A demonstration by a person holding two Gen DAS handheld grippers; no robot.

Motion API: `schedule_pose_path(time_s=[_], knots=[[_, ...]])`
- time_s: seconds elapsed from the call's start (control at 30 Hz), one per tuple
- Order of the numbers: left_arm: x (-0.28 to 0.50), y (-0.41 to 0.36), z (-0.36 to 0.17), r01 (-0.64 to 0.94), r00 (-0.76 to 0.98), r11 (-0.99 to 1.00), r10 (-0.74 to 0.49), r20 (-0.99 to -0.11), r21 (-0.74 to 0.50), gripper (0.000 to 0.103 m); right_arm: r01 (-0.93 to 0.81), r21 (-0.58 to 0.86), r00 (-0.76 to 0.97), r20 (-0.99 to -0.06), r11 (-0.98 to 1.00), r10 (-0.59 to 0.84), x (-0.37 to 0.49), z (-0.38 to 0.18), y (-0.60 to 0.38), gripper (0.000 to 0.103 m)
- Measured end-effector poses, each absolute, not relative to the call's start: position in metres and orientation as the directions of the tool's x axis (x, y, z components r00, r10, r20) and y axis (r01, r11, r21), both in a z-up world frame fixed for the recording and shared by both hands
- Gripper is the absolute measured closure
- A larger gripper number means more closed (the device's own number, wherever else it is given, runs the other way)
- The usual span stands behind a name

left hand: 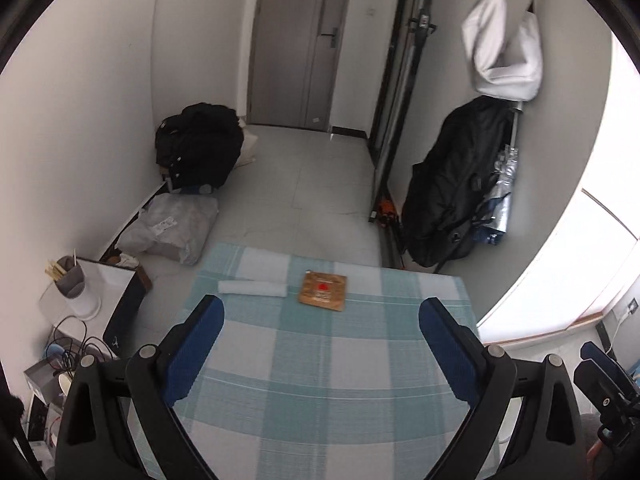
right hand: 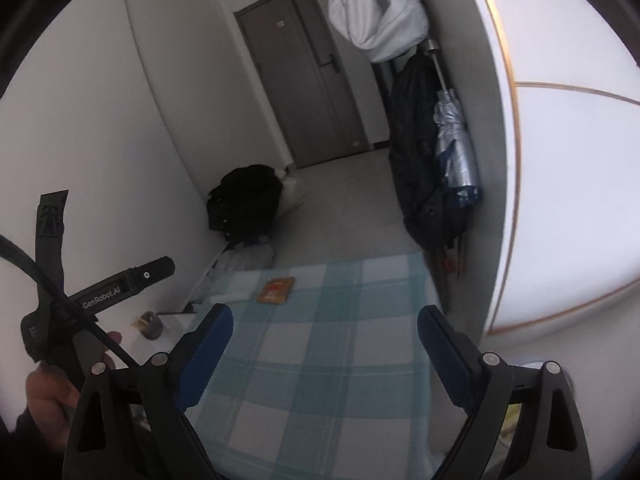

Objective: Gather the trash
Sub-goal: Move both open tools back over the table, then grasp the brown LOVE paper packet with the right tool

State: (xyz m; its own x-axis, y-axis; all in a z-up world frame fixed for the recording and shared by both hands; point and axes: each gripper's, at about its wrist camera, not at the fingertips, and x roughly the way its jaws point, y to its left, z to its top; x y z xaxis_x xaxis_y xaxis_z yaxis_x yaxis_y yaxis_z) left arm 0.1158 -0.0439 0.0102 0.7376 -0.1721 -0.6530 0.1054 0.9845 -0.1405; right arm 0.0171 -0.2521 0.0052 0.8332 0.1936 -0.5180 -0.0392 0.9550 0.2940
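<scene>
Two pieces of trash lie near the far edge of the checked worktop (left hand: 320, 360): a brown packet (left hand: 322, 291) with a red mark, and just to its left, toward the far left corner, a white rolled tissue (left hand: 253, 288). Both grippers hover over the near part of the worktop. The left gripper (left hand: 321, 314) has its jaws spread wide with nothing between them; the right gripper (right hand: 325, 322) likewise stands wide and empty. Neither touches the trash.
</scene>
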Motion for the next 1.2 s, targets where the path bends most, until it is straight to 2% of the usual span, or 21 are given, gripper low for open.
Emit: schedule_pose_path(time_s=[0.5,0.67,1.0,1.2], knots=[[0.166,0.023,-0.040,-0.034,0.716,0.992,-0.059,-0.696,-0.120,0.007,-0.083,0.241,0.739,-0.636,0.967,0.223,0.110,-0.038,-0.187,0.009],[0.181,0.048,-0.061,-0.087,0.649,0.981,-0.074,-0.757,-0.171,0.007,-0.071,0.225,0.677,-0.704,0.972,0.213,0.153,-0.056,-0.174,0.009],[0.198,0.072,-0.070,-0.146,0.602,0.971,-0.065,-0.796,-0.189,0.007,-0.108,0.180,0.539,-0.816,0.978,0.210,0.247,-0.109,-0.135,0.009],[0.204,0.081,-0.078,-0.164,0.567,0.961,-0.092,-0.818,-0.222,0.007,-0.141,0.109,0.508,-0.845,0.984,0.167,0.282,-0.136,-0.109,0.011]])
